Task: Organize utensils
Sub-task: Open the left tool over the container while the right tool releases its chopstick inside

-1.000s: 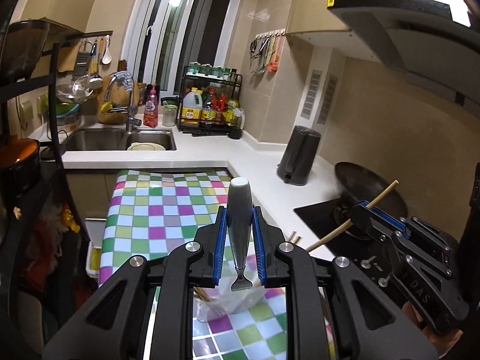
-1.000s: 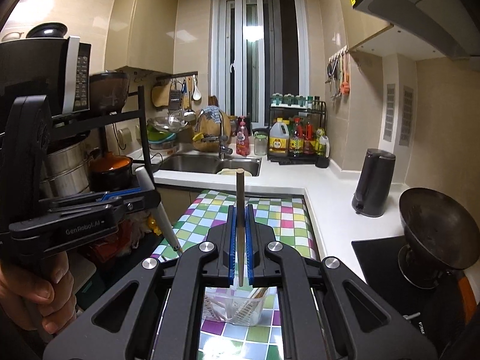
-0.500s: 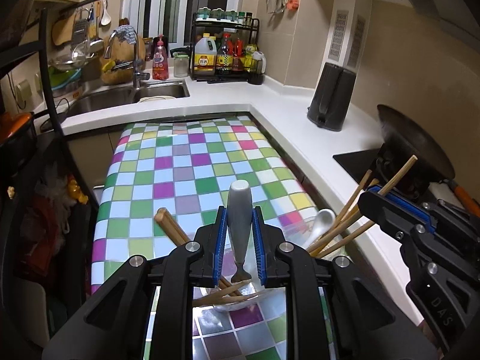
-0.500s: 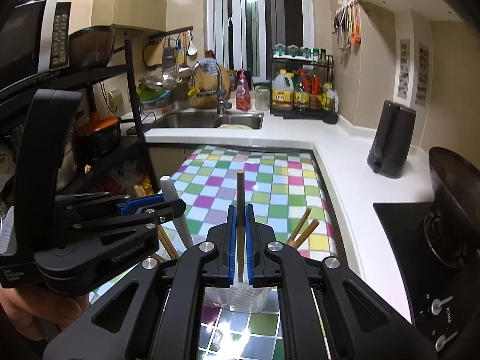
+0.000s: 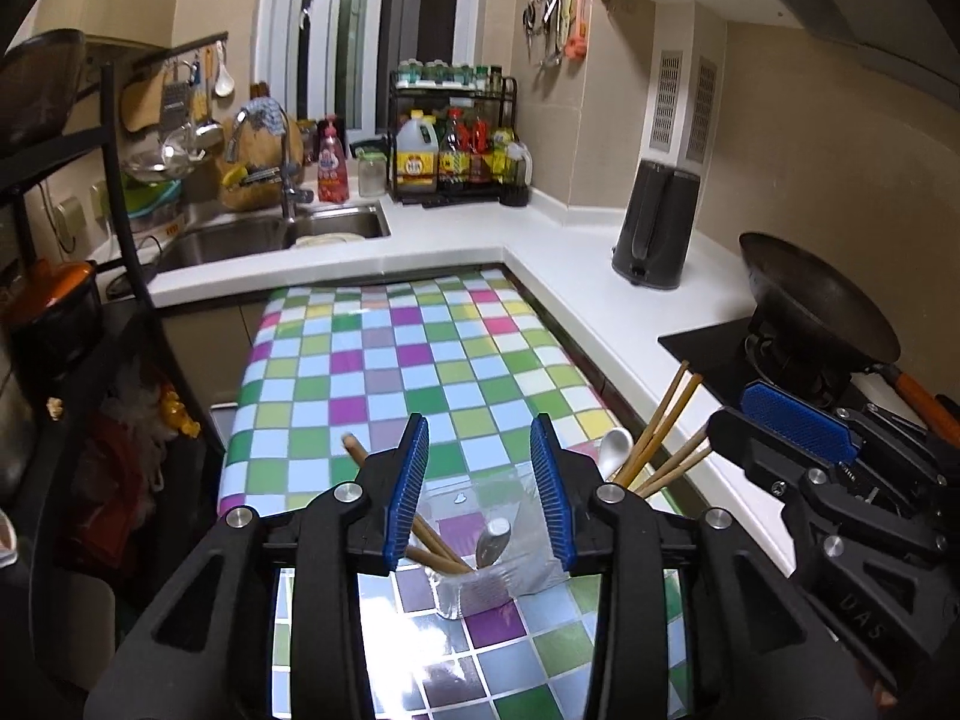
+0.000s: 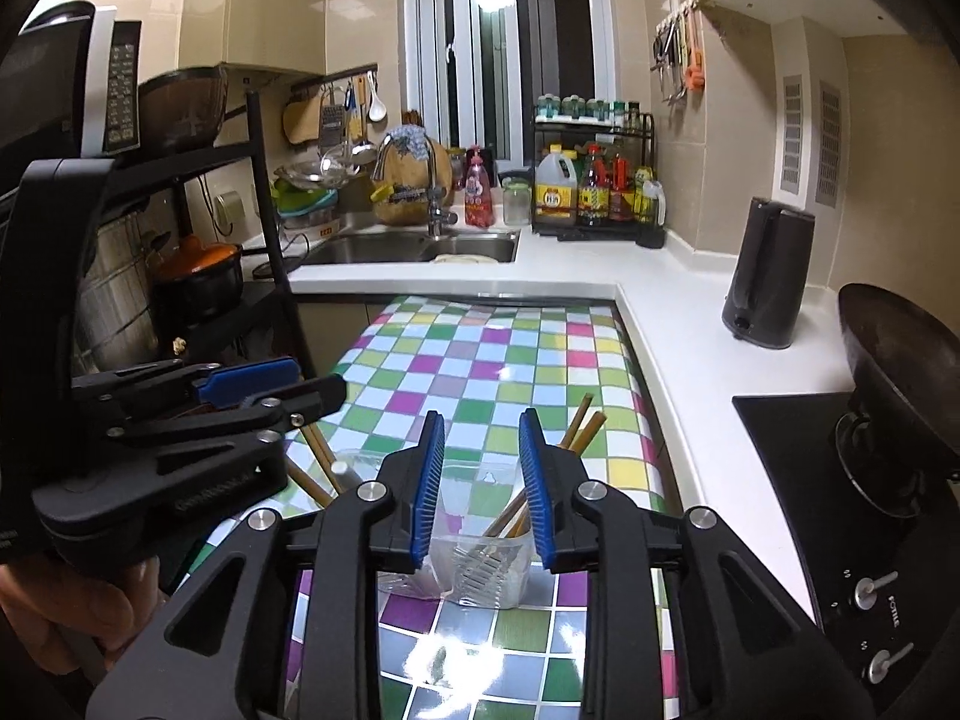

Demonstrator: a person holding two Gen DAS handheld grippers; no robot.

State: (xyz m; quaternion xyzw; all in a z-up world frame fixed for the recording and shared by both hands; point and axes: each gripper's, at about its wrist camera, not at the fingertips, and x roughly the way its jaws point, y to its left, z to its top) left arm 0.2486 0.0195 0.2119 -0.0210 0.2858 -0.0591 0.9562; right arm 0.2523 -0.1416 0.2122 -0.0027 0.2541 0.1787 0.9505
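Checkered cloth (image 5: 414, 360) covers table; clear holder (image 6: 480, 546) with chopsticks (image 6: 579, 426) under both tongs (image 5: 480, 492) (image 6: 480, 480), just opened, empty; sink (image 5: 270, 234) beyond.

A small beige-tiled kitchen: an L-shaped white counter (image 5: 558, 264), a steel sink (image 6: 414, 249) under a dark window (image 6: 510, 42).

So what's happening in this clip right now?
A person is sorting utensils into a clear plastic holder on the checkered tabletop. The left gripper and the right gripper have just been opening, with nothing between their pads. A grey-handled utensil and chopsticks now stand inside the holder.
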